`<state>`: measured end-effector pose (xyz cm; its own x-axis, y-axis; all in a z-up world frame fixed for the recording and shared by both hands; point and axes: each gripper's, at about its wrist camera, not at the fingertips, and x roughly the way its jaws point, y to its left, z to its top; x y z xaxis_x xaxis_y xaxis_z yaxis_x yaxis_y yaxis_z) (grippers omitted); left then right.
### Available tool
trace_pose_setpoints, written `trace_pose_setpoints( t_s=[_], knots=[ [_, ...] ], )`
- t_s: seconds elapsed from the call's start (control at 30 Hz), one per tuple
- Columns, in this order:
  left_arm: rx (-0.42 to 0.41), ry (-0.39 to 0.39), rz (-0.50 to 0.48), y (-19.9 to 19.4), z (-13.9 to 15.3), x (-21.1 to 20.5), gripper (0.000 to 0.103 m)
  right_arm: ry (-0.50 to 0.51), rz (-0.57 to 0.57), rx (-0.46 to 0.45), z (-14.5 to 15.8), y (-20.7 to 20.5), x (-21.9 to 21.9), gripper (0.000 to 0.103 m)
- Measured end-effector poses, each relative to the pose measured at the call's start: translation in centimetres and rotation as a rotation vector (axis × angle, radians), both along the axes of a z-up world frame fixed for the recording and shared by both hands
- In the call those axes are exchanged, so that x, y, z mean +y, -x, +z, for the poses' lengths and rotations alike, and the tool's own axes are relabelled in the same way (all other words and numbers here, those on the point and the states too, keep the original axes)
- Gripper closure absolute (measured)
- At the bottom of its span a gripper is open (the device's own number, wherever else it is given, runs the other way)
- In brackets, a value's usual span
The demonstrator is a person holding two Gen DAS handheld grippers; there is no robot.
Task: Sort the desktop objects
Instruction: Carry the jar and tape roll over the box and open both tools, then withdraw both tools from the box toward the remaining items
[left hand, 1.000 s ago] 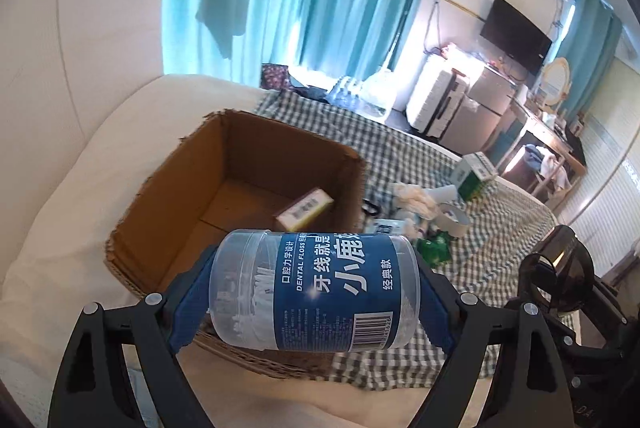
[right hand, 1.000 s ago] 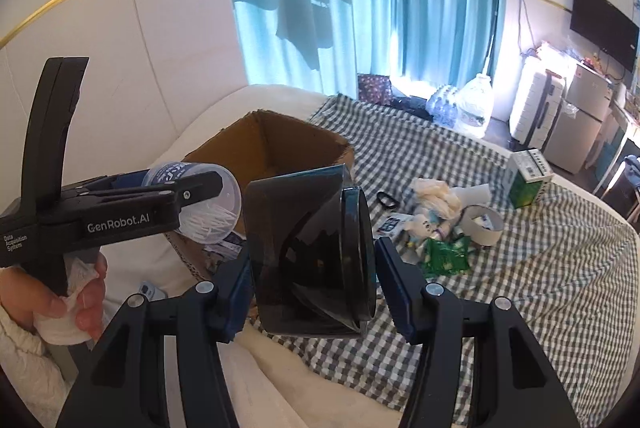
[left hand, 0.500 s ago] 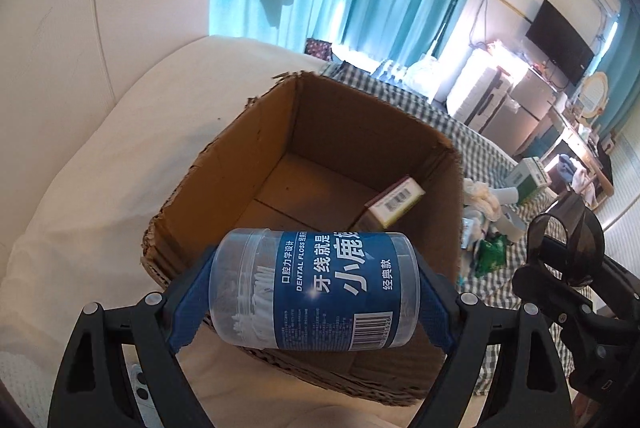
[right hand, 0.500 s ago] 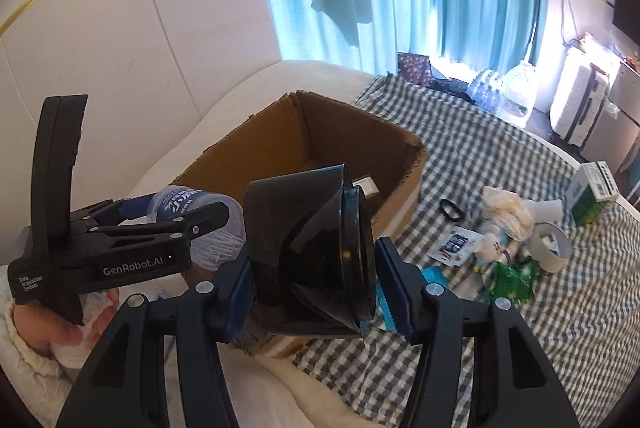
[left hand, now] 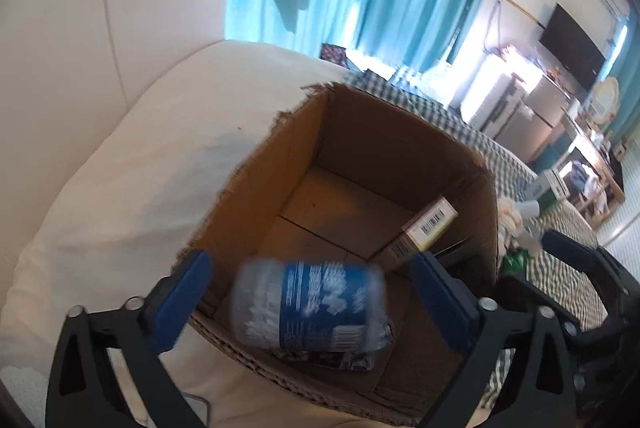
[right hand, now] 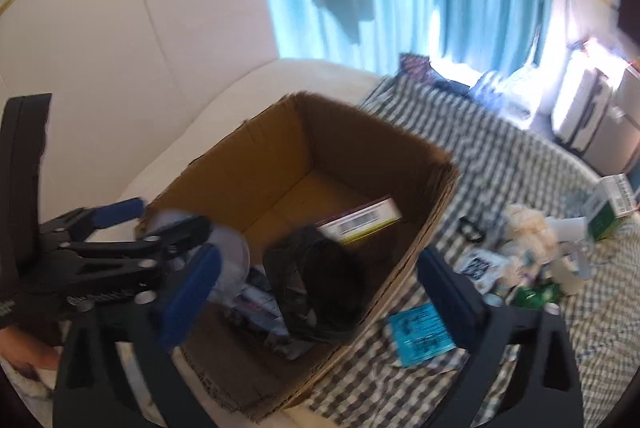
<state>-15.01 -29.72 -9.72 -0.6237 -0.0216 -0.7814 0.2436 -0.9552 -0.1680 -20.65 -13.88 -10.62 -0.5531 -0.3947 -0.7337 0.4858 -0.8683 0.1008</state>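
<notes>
My left gripper [left hand: 310,262] is opening above the near end of a cardboard box [left hand: 380,148]. A clear dental floss jar [left hand: 312,308] with a blue label lies blurred between the spread blue pads [left hand: 180,302], touching neither. My right gripper [right hand: 320,256] is also opening over the same box [right hand: 352,136]. A dark smoky plastic container [right hand: 316,292] sits loose below its jaws, inside the box's near corner. A small yellow-and-white carton [right hand: 360,220] lies on the box floor. The left gripper [right hand: 120,240] shows at the left of the right wrist view.
The box rests on a white cushion [left hand: 140,168] beside a checked cloth [right hand: 500,156]. On the cloth lie a blue card [right hand: 420,332], a black ring [right hand: 472,228], crumpled tissue [right hand: 524,228] and a green carton [right hand: 608,204]. Teal curtains hang behind.
Both grippers moved over the box and sank toward it. Their jaws spread wide, releasing the floss jar and the dark container, which now drop into the box.
</notes>
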Motion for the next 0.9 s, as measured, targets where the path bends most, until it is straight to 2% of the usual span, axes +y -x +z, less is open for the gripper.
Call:
trace_pose_setpoints(
  t_s=[0.1, 0.2, 0.4, 0.6, 0.73, 0.9],
  knots=[
    [0.011, -0.02, 0.015, 0.2, 0.5, -0.4, 0.0, 0.023, 0.002, 0.02, 0.4, -0.4, 0.7, 0.001],
    [0.014, -0.023, 0.021, 0.2, 0.8, -0.1, 0.0, -0.002, -0.024, 0.033, 0.6, -0.7, 1.5, 0.001],
    [0.019, 0.012, -0.019, -0.5, 1.9, 2.1, 0.0, 0.012, -0.088, 0.053, 1.7, -1.9, 4.5, 0.001],
    [0.059, 0.052, -0.065, -1.9, 4.1, 5.3, 0.0, -0.015, -0.164, 0.099, 2.9, -3.8, 8.6, 0.001],
    [0.08, 0.086, -0.1, -2.8, 5.3, 8.2, 0.0, 0.004, -0.219, 0.117, 3.5, -5.3, 12.1, 0.001],
    [0.079, 0.099, -0.136, -3.7, 5.3, 11.8, 0.0, -0.031, -0.295, 0.138, 3.6, -7.4, 16.8, 0.001]
  ],
)
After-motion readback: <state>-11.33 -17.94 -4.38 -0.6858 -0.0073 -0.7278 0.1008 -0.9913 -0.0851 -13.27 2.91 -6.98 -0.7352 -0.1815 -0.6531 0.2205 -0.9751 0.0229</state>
